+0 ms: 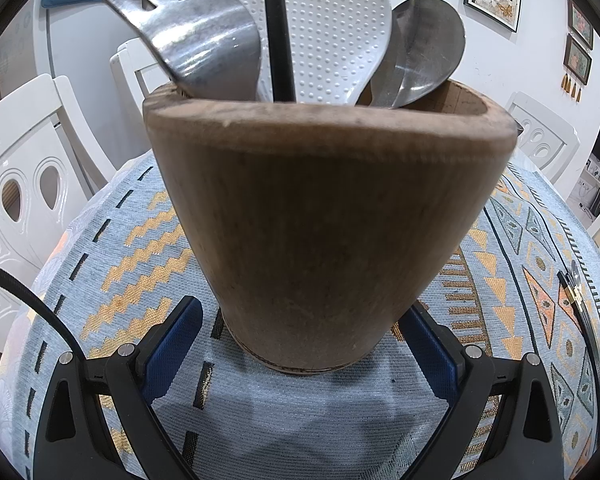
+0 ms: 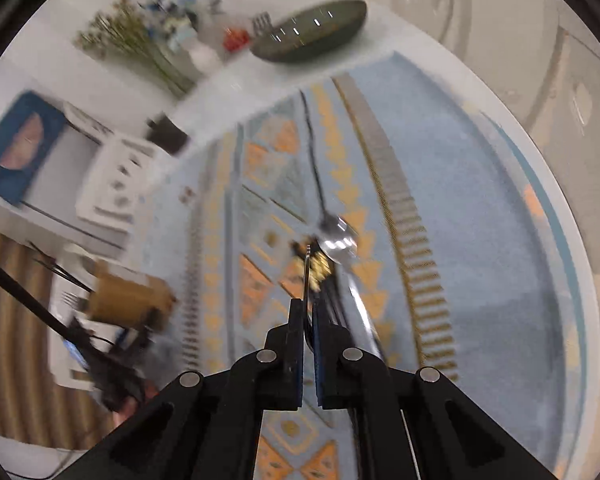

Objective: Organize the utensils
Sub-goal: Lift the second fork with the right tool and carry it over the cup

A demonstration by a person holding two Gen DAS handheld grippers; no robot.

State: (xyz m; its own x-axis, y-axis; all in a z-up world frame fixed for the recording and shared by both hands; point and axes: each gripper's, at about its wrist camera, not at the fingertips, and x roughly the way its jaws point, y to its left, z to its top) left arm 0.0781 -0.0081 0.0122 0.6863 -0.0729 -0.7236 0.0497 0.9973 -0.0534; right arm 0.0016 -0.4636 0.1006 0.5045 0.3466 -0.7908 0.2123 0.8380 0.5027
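A brown wooden utensil holder stands on the patterned blue cloth. It holds a steel fork, a white dotted paddle, a steel spoon and a black handle. My left gripper is closed around the holder's base, a blue pad on each side. My right gripper is shut on a thin metal utensil seen edge-on, raised over the cloth. Under it lies a shiny spoon with a dark handle. The holder shows blurred at the left of the right wrist view.
More loose utensils lie on the cloth to the holder's right. White chairs ring the round table. A dark oval dish and dried flowers sit at the far edge. A black cable hangs at the left.
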